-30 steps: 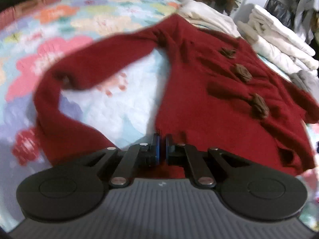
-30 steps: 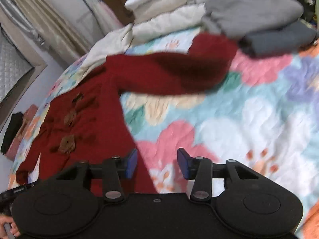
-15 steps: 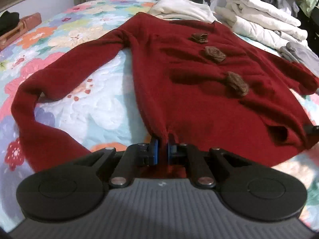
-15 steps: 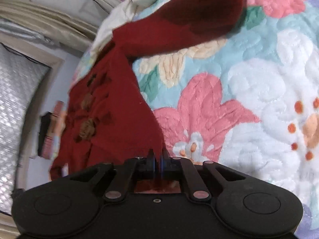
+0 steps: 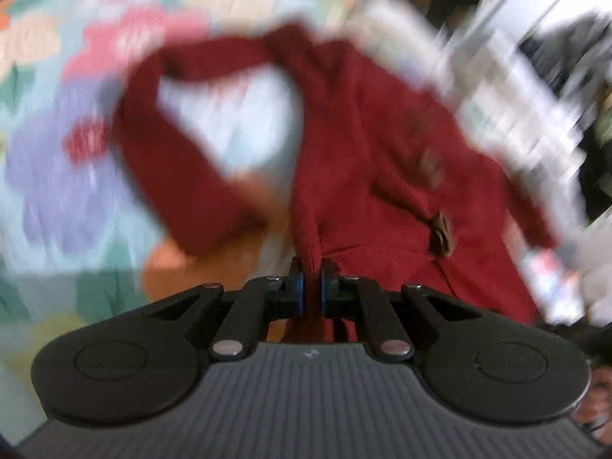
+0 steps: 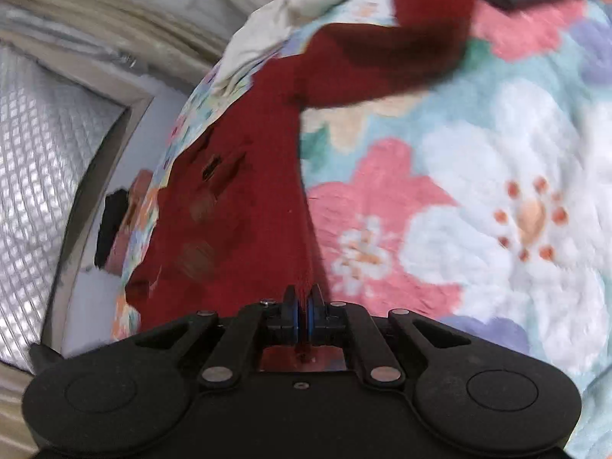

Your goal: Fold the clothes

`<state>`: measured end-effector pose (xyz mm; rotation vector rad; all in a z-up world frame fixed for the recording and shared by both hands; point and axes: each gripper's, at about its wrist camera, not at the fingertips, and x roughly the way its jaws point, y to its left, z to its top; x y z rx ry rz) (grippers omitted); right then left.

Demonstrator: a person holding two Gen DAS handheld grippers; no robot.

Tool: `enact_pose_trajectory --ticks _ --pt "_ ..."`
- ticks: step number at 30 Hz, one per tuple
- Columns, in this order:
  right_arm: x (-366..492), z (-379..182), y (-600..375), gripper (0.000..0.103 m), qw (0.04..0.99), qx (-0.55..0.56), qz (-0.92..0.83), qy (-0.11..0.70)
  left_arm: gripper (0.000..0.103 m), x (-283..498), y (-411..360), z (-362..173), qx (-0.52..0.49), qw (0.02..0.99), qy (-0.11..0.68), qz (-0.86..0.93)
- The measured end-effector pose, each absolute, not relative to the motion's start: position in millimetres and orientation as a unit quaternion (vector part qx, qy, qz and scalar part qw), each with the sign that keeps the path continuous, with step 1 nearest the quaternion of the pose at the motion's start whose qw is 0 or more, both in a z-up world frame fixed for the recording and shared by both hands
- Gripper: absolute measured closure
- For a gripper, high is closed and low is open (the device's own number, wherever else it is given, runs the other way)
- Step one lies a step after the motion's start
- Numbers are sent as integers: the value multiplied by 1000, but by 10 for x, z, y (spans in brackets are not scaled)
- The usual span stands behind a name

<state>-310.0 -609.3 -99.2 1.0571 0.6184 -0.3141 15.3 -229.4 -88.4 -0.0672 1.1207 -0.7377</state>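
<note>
Two wrist fisheyes, each looking forward and down along its own fingers, close over the floral quilt [image 6: 497, 145], left view blurred, both sharing the red cardigan [image 5: 382, 145] [image 6: 244, 199] from opposite hem corners.

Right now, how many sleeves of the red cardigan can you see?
2. One sleeve loops out over the quilt in the left wrist view; the other sleeve stretches up toward the folded pile in the right wrist view. Both grippers pinch the cardigan hem.
</note>
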Motion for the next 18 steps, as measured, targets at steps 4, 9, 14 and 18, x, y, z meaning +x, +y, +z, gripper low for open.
enact_pose_trajectory --ticks 4,9,14,18 --pt "-3043 -770 -5994 96 834 472 -111 264 96 42 -2261 -559 -15 816 455 -357" --pt "-2948 -512 -5912 96 862 411 -94 282 95 42 -2243 -630 -8 811 474 -342" --pt "-2978 -934 -5983 96 835 437 -146 299 96 161 -2356 -1013 26 794 527 -302" --pt "-2802 -1078 -5803 96 835 376 -167 365 96 89 -2379 -923 43 801 511 -307"
